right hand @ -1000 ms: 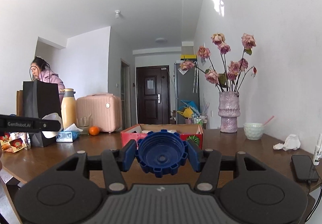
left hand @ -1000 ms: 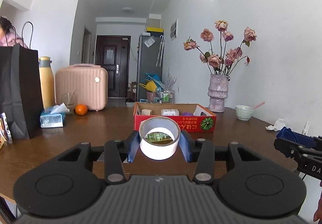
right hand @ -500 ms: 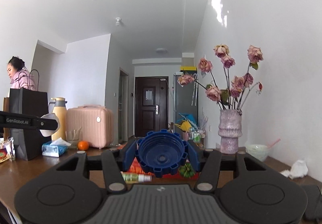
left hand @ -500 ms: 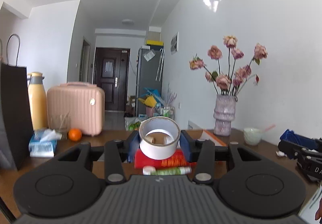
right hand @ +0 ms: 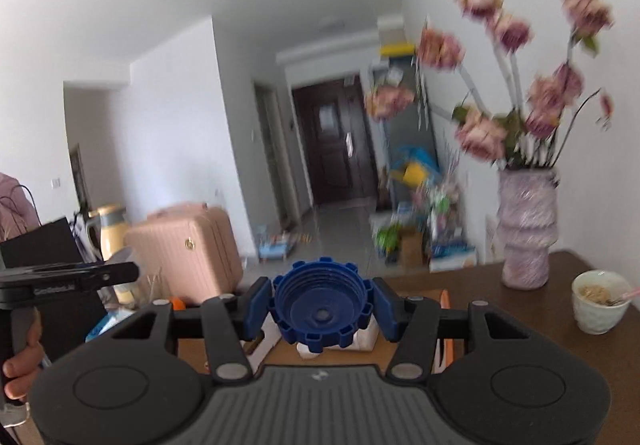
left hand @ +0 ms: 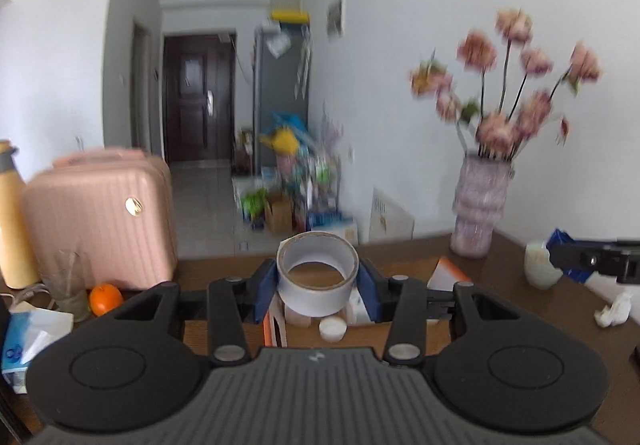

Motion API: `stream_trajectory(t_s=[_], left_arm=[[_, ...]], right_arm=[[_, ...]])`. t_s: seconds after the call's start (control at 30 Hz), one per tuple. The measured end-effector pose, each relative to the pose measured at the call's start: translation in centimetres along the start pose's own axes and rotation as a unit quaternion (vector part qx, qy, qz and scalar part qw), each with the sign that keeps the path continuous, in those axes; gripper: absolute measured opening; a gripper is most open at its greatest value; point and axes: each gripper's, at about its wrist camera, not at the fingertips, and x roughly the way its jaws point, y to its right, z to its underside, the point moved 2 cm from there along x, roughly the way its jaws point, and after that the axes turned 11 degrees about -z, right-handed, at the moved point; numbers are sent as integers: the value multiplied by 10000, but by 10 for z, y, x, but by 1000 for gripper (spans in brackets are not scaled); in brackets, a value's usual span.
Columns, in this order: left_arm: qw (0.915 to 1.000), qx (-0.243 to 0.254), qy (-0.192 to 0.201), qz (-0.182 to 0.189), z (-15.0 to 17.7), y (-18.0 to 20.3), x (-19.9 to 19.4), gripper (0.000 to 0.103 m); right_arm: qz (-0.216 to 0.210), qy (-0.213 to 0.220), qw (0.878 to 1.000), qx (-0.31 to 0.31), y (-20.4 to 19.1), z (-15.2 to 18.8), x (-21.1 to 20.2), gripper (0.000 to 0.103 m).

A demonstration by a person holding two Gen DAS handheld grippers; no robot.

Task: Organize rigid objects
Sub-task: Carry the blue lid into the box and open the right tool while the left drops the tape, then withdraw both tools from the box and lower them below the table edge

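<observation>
Both grippers have been carried forward and are now held above the open cardboard box [left hand: 444, 277], whose red front has passed out of sight.

A roll of white tape [left hand: 318, 273] is clamped between the blue fingers [left hand: 264, 289] of the left gripper [left hand: 318, 287], held over small white items lying in the box. A blue ribbed cap [right hand: 321, 311] is gripped between the fingers [right hand: 386, 309] of the right gripper [right hand: 321, 315], also above the box. A vase [right hand: 526, 227] of pink flowers and a bowl [right hand: 598, 305] are seen on the tabletop [right hand: 560, 333] to the right.

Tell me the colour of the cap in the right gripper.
Dark blue cap, clearest in the right wrist view.
</observation>
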Motion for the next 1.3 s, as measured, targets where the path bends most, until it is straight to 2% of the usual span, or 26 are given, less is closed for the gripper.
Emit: stream_trajectory(t_s=[0.13,0.27,0.33,0.43,0.5,0.57,0.63,0.67,0.73,0.87,0.93,1.3], left_arm=[[9953,86,-967,-57,16,8,86,44],[9846,570,-1648,-89,36,27,152,44],[9770,802,-1977,0,45,33,176,44],[9668,1001,-2349,-50,56,40,202,46],[9611,1094,-2536,-90,60,43,217,57],[9616,1075,-2525,-108,61,43,224,59],[9628,1002,-2508,-112,61,40,225,62],[9631,978,-2506,-107,61,39,224,68],[9631,926,-2525,-73,61,36,222,70],[9622,914,-2566,-36,55,34,206,71],[9638,917,-2503,-75,47,33,193,77],[9821,773,-1713,-128,-12,23,67,82]], right_arm=[[-7,-1083,9939,197,38,2,74,53],[369,-2153,9758,132,69,31,147,53],[616,-2474,9669,-96,80,43,174,53],[695,-2946,9529,-163,97,54,204,53],[788,-3178,9447,-169,106,59,219,53],[923,-3361,9369,-254,111,65,231,54],[1019,-3326,9369,-352,115,68,236,56],[977,-3288,9387,-344,116,68,237,61],[927,-3193,9426,-299,117,67,235,64],[938,-3227,9411,-382,111,62,226,64],[969,-3204,9412,-464,104,54,217,64],[1023,-2544,9598,-600,50,-8,122,71]])
